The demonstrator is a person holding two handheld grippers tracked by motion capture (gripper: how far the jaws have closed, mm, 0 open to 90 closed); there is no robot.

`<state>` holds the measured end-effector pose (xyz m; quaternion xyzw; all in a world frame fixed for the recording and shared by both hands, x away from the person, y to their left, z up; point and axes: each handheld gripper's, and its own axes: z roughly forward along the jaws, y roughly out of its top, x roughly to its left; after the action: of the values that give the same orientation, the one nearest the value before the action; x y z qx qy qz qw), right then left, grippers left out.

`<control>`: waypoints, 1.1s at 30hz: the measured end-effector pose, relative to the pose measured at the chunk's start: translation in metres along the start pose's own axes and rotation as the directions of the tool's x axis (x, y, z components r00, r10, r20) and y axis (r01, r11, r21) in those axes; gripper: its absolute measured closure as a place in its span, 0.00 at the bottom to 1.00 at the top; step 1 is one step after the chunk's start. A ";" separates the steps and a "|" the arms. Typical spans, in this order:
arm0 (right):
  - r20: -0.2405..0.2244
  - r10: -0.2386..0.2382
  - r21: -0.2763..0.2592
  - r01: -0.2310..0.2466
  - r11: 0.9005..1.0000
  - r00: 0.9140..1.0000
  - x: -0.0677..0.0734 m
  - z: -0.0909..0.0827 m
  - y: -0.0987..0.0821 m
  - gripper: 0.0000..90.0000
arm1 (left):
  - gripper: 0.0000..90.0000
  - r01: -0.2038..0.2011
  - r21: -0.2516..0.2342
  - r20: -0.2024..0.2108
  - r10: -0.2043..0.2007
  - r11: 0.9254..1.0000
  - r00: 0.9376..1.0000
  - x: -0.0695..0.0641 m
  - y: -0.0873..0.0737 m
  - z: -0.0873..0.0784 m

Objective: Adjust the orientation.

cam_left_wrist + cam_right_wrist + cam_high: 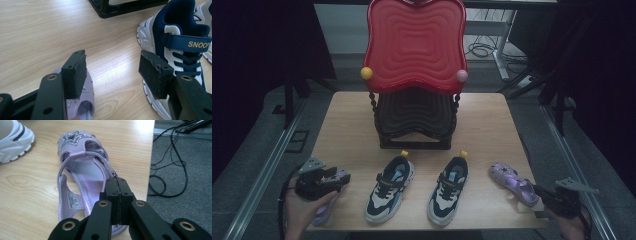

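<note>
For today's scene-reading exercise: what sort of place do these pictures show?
Probably a lab or studio set up for recording, not a home: a wooden table staged with a shoe rack, loose cables on grey carpet, and dark curtains around.

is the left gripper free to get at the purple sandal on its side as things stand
Probably yes. The left gripper is open, and the purple sandal lies flat on the table right beneath its near jaw. Nothing lies between them; the sneaker sits off to the side.
</note>
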<state>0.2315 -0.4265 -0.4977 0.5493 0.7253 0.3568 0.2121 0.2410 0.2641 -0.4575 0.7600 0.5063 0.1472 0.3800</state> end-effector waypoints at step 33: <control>0.043 -0.042 -0.091 0.046 0.995 0.998 0.007 -0.018 0.009 0.98 | 0.44 0.008 -0.012 -0.019 -0.008 1.000 1.000 0.005 0.000 -0.008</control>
<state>0.2226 -0.4236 -0.4786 0.5300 0.7156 0.3737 0.2596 0.2379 0.2722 -0.4529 0.7543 0.5119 0.1558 0.3803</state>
